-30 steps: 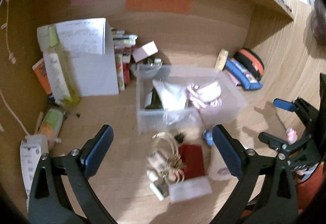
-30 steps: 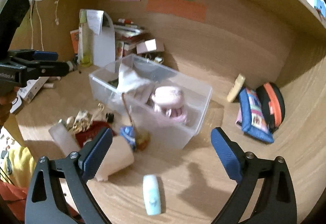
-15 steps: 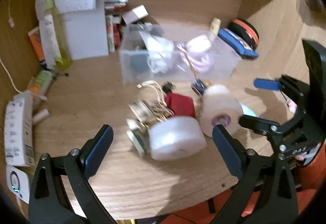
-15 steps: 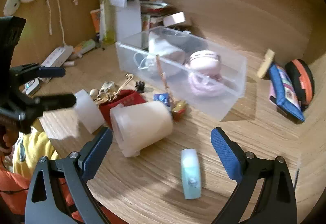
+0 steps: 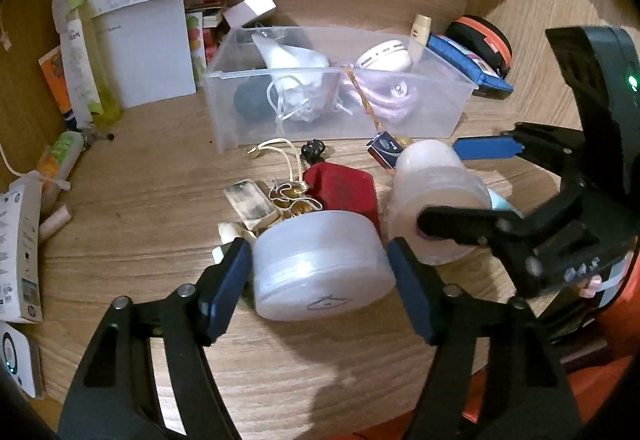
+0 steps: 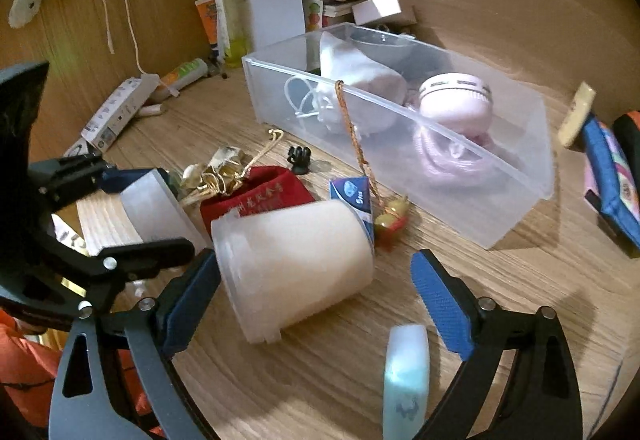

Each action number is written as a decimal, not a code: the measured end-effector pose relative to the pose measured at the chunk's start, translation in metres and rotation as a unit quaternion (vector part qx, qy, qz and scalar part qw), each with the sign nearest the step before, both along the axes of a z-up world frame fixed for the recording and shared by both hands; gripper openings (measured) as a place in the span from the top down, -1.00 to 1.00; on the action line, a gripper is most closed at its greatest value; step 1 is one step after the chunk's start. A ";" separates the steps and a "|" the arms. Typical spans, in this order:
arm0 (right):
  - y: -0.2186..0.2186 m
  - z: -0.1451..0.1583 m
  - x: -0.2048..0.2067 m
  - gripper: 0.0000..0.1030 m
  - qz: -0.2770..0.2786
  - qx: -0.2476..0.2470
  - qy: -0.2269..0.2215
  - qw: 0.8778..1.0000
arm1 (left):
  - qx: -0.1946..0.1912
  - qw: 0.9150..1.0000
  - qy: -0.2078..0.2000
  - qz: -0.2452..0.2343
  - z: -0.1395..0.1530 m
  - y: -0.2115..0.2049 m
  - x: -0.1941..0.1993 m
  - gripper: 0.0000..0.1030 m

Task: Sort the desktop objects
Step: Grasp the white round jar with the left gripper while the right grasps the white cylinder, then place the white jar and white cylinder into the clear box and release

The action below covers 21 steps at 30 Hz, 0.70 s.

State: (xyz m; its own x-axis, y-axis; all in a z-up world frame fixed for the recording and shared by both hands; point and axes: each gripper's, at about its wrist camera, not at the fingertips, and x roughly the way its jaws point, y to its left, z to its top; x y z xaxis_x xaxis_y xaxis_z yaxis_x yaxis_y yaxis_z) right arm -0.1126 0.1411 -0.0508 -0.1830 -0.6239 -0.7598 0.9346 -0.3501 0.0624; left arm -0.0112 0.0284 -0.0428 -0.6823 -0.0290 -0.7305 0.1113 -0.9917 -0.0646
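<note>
On the wooden tabletop (image 5: 140, 199), a round white tub (image 5: 320, 266) is framed by the left gripper (image 5: 320, 276). Its fingers (image 5: 228, 286) have just been closing and are seen right at the tub's two sides; whether the pads press on it cannot be told. At the tub's 12 o'clock a red pouch (image 5: 342, 189) is lying, with a cluster of gold trinkets (image 5: 290, 199) at 11 o'clock.

In the right wrist view, a white cup (image 6: 292, 266) on its side is set between the fingers of the right gripper (image 6: 316, 298). These too have just been closing; the left pad is right at the cup's rim, while the right pad (image 6: 438, 306) is held apart from it, so the cup is not gripped. A pale blue tube (image 6: 406, 372) is seen at the cup's 5 o'clock, and a small blue packet (image 6: 352, 193) at 1 o'clock.

A clear plastic bin (image 6: 500, 199) is placed beyond, at 12 o'clock, with a pink fan (image 6: 456, 97) and a white cloth bag (image 6: 356, 79) inside.
</note>
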 end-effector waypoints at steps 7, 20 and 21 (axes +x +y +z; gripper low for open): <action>-0.009 -0.004 0.001 -0.33 0.024 -0.008 -0.031 0.999 | 0.010 1.000 0.011 0.003 0.000 -0.005 0.002 -0.30; 0.005 0.012 -0.009 -0.23 0.002 -0.030 -0.051 0.998 | 0.022 0.997 0.068 0.016 0.037 -0.017 0.011 -0.30; 0.006 0.015 -0.010 -0.23 0.000 -0.033 -0.052 0.998 | 0.023 0.997 0.074 0.016 0.040 -0.018 0.011 -0.30</action>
